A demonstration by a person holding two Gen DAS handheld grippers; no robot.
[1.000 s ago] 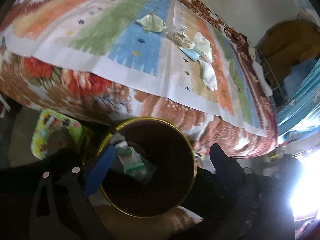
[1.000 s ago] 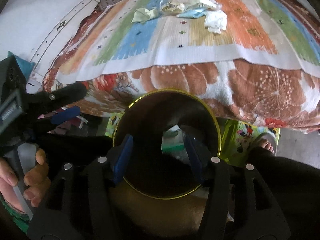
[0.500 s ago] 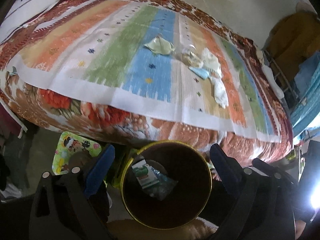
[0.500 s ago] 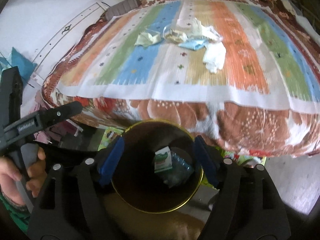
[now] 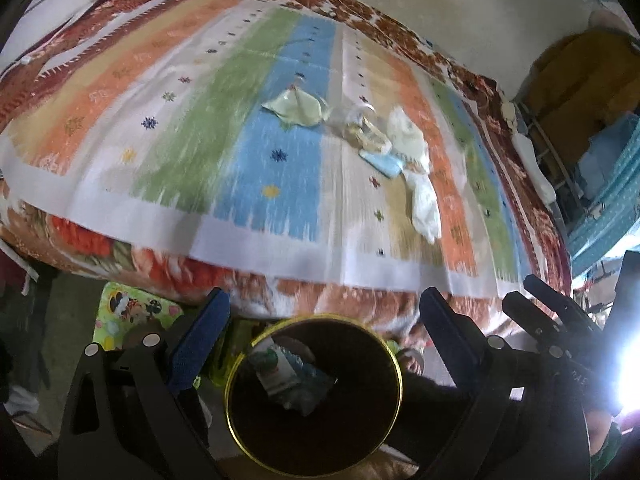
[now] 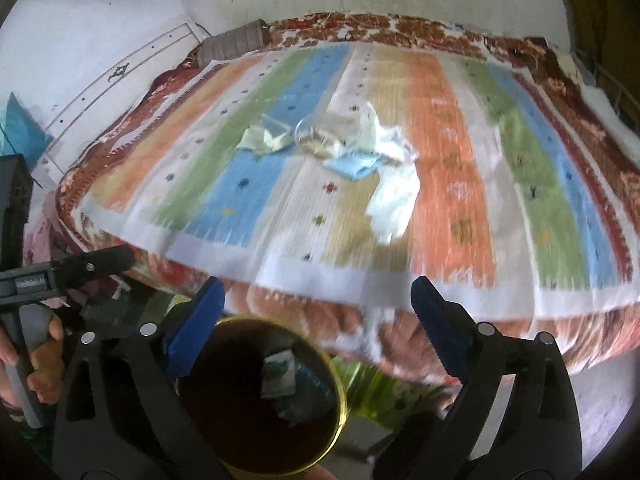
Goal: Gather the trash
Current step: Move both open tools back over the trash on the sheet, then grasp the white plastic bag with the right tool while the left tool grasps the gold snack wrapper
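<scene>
Trash lies mid-bed on the striped blanket: a pale green paper, a clear wrapper, a blue scrap and white tissue. The right wrist view shows the same green paper, wrapper, blue scrap and tissue. Below the bed edge stands a dark bin with a gold rim; a green-and-white packet lies inside. My left gripper is open above the bin. My right gripper has its jaws opening, nothing between them.
A green cartoon-print mat lies on the floor left of the bin. A grey pillow sits at the bed's far end against the wall. Shelves with cloth stand right of the bed. A hand holds the left gripper's handle.
Both grippers have risen and drawn back from the bin, so more of the bed shows. The right jaws have spread much wider. The packet stays in the bin.
</scene>
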